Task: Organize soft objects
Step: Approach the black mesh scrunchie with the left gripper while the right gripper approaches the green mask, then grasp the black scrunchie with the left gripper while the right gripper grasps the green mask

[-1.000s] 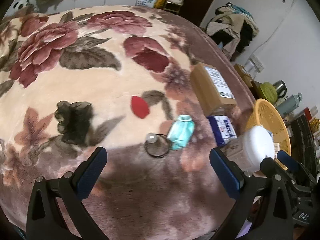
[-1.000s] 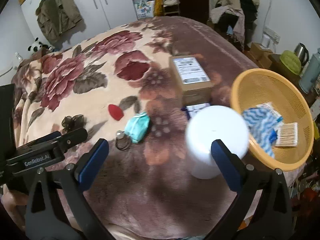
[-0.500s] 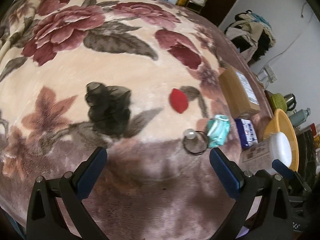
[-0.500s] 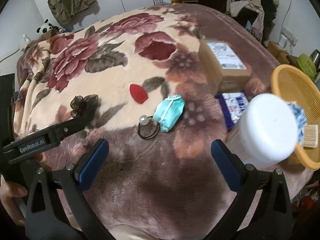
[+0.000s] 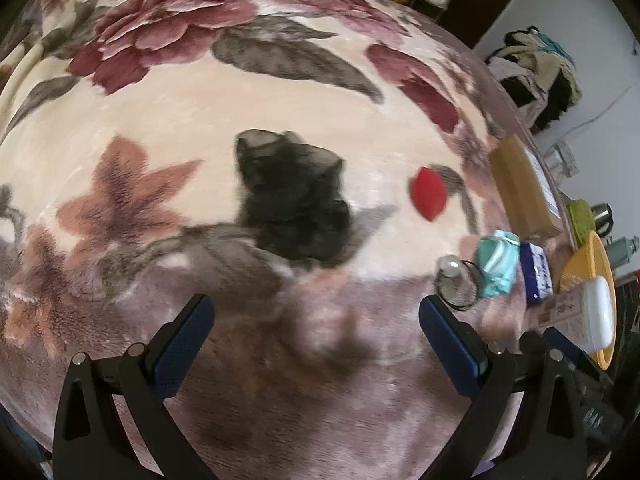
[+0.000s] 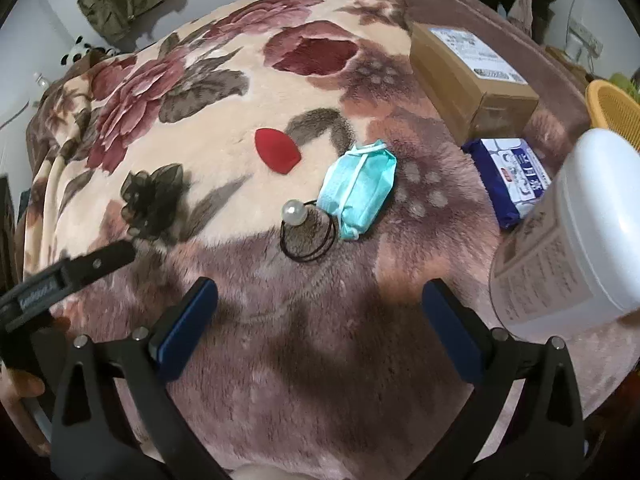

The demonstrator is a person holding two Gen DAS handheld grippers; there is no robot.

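On the floral blanket lie a black mesh scrunchie (image 5: 292, 204) (image 6: 154, 198), a red sponge (image 5: 428, 196) (image 6: 278, 154), a folded teal face mask (image 5: 498, 262) (image 6: 358, 190) and a black hair tie with a pearl (image 5: 456, 284) (image 6: 306, 232). My left gripper (image 5: 314, 342) is open and empty, just in front of the scrunchie. My right gripper (image 6: 320, 322) is open and empty, just in front of the hair tie and mask. The left gripper's body shows in the right wrist view (image 6: 68, 276).
A cardboard box (image 6: 468, 76) (image 5: 524, 192), a blue tissue pack (image 6: 508, 176) (image 5: 538, 272) and a white-lidded jar (image 6: 576, 236) (image 5: 592, 314) stand at the right. A yellow basket (image 5: 592, 280) (image 6: 616, 110) sits beyond the jar at the bed's edge.
My left gripper has swung left and closer to the black scrunchie. My right gripper has moved left and nearer the hair tie and mask; the basket slid out to the right edge.
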